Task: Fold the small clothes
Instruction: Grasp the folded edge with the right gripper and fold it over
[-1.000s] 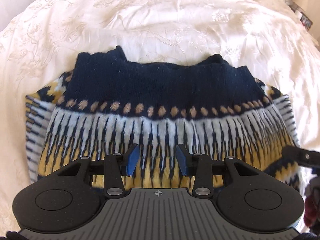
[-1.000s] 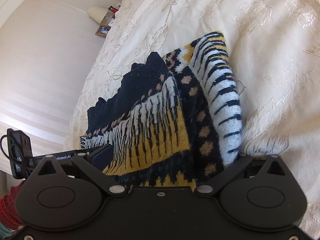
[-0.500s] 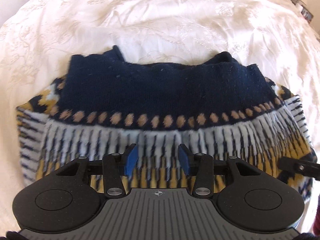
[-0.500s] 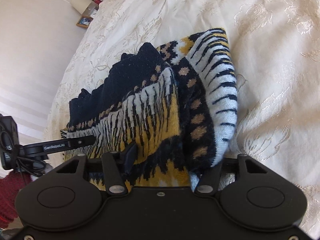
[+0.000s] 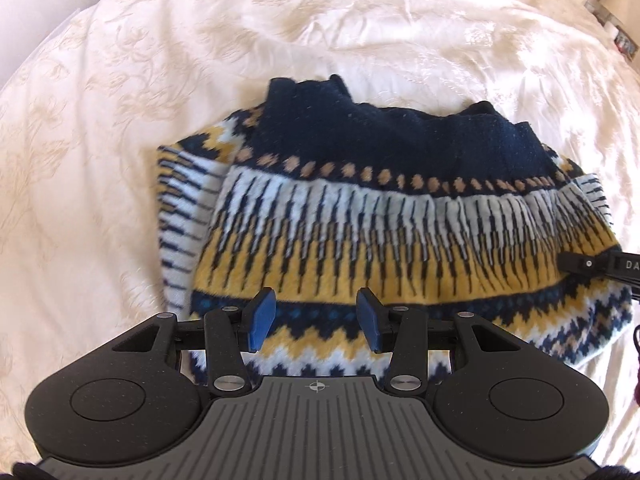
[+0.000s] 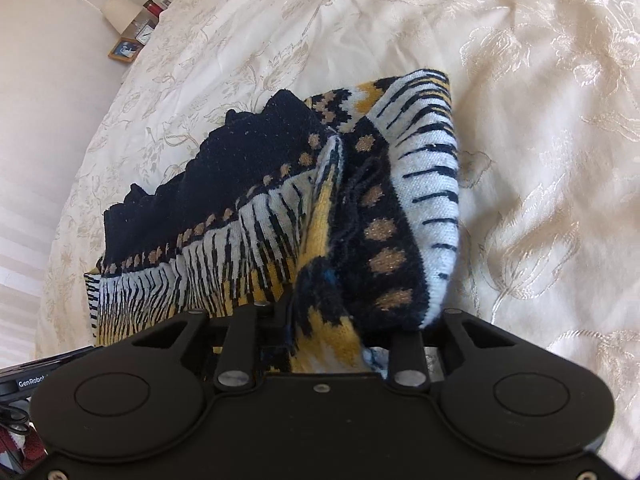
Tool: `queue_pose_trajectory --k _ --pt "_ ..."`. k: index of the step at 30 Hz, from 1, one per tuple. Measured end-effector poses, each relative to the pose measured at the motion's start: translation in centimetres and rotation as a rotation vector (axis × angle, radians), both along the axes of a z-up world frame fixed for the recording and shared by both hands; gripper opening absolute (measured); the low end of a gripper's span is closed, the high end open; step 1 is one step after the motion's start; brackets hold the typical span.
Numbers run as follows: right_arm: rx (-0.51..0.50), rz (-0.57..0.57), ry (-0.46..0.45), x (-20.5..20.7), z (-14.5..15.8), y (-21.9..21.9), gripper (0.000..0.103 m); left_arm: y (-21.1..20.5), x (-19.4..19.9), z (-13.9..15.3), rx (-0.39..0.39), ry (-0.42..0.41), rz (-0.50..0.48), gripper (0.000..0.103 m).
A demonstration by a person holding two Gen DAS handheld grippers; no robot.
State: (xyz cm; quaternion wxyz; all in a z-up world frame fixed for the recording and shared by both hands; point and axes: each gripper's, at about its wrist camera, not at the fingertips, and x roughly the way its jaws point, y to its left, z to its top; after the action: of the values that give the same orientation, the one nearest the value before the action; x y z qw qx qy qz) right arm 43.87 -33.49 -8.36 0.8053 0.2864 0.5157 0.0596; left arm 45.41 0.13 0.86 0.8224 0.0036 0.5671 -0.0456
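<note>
A cream bedspread (image 5: 120, 128) with a woven floral pattern covered the whole work surface, lying in soft wrinkles and lit brightly from above. At the far left of the right wrist view a pale wall rose beside the bed, and small items sat on a ledge there, among them a framed picture (image 6: 124, 50); the rest were too small to tell.

The patterned sweater (image 5: 400, 216) lay folded near the middle of the bedspread, its navy band farthest from the left camera, then a row of tan dots, white and yellow stripes, and a zigzag border nearest the tool. A striped part stuck out flat on its left side.

The left gripper (image 5: 316, 320) hovered just over the near zigzag edge, its blue fingers (image 5: 262, 318) spread apart with nothing between them.

At the sweater's right edge, the right gripper (image 6: 320, 332) had bunched knit gathered between its arms, the fabric rising in a fold just ahead of it. Its fingertips were buried under the wool, so I could not tell how far they were pressed together. Its black tip (image 5: 592, 266) showed at the right edge of the left view, touching the yellow band.
</note>
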Motion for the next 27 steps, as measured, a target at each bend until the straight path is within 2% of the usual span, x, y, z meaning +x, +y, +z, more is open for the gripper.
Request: queue_pose_trajectory --k 8,15,21,24,27 --pt "-0.078 -0.014 -0.022 0.1 3.0 2.1 0.030 4.1 -2.1 0.9 -0.047 0.001 0.032 0.043" --pt "-0.116 0.044 -0.104 0.7 8.1 6.6 0.030 8.4 -3.6 1.3 -0.086 0.008 0.063 0.043" --pt "-0.156 0.184 -0.166 1.9 11.3 15.1 0.030 11.9 -4.5 1.4 -0.104 0.020 0.084 0.043" --pt "-0.203 0.283 -0.169 2.3 11.1 20.1 0.030 13.3 -4.9 1.3 -0.106 0.027 0.091 0.043" --pt "-0.261 0.370 -0.143 2.9 9.3 25.1 0.030 14.7 -5.3 1.0 -0.109 0.036 0.104 0.043"
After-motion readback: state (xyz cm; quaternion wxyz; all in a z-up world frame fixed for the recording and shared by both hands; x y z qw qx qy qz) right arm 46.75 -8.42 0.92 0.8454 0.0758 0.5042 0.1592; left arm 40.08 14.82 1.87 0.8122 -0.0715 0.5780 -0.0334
